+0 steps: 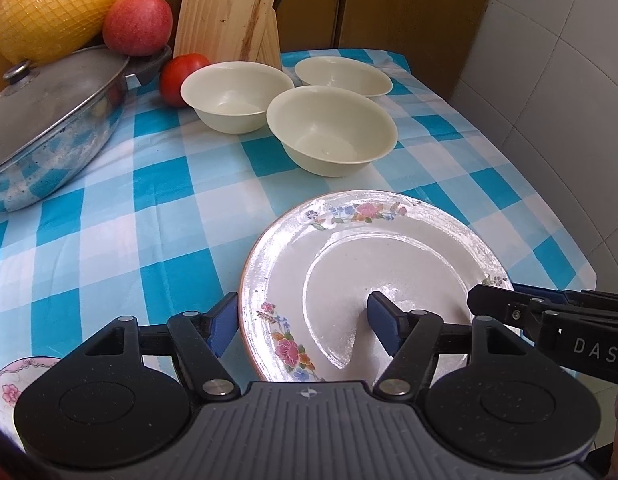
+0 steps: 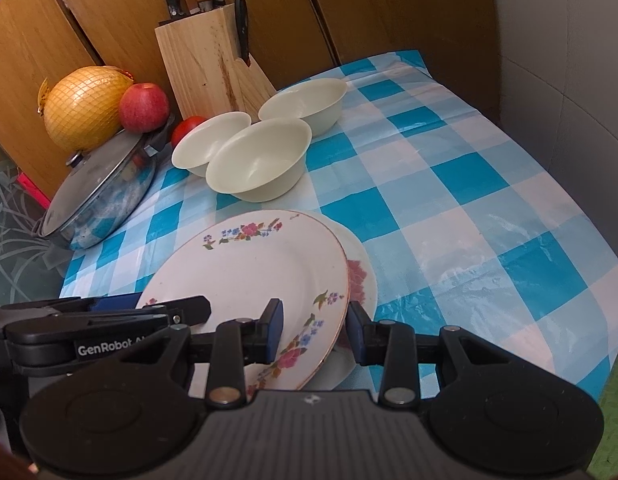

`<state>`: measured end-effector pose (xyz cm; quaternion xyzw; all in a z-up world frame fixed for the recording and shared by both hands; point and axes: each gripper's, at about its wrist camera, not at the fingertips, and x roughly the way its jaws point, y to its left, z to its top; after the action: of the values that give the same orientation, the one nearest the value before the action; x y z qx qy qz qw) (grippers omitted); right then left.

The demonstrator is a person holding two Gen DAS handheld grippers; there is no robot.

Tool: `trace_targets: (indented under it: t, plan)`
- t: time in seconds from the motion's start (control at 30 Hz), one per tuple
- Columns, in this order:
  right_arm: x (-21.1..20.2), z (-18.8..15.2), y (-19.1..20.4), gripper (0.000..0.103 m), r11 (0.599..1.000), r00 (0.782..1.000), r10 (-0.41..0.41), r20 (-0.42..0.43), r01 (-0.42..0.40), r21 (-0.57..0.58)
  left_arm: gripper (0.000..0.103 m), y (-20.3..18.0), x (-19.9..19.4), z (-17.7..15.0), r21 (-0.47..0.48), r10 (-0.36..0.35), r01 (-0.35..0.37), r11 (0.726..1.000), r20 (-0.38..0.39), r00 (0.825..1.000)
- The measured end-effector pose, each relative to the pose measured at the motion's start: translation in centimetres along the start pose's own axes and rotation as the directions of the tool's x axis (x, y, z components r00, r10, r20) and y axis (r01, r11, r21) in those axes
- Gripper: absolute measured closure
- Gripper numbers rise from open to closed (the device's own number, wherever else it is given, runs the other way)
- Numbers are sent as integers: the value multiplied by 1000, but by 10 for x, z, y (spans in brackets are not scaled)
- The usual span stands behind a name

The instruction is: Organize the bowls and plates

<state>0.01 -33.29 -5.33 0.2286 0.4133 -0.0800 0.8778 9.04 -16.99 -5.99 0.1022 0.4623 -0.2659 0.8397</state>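
A white floral plate (image 1: 361, 280) (image 2: 249, 276) lies tilted on another plate with a red pattern (image 2: 359, 276) near the table's front edge. My left gripper (image 1: 301, 320) is open, its jaws straddling the plate's left rim. My right gripper (image 2: 315, 330) is open, its jaws straddling the plate's right rim. Three cream bowls (image 1: 333, 130) (image 1: 235, 96) (image 1: 343, 76) stand in a cluster beyond the plates; they also show in the right wrist view (image 2: 261, 160). A pink-patterned plate (image 1: 9, 392) shows at the lower left.
A lidded steel pan (image 1: 49, 124) stands at the left with an apple (image 1: 137, 22) and a netted pomelo (image 1: 49, 4) behind it. A tomato (image 1: 181, 76) and a wooden knife block (image 2: 217, 64) stand at the back. The checked cloth (image 2: 469, 200) stretches right to a tiled wall.
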Motion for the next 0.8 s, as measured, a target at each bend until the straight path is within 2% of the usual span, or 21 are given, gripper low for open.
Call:
trace_targets:
  t: [0.8]
  plan:
    - [1, -4, 0, 70, 998, 999, -49, -3, 49, -40, 26, -9, 6, -4, 33, 2, -1, 999, -9, 1000]
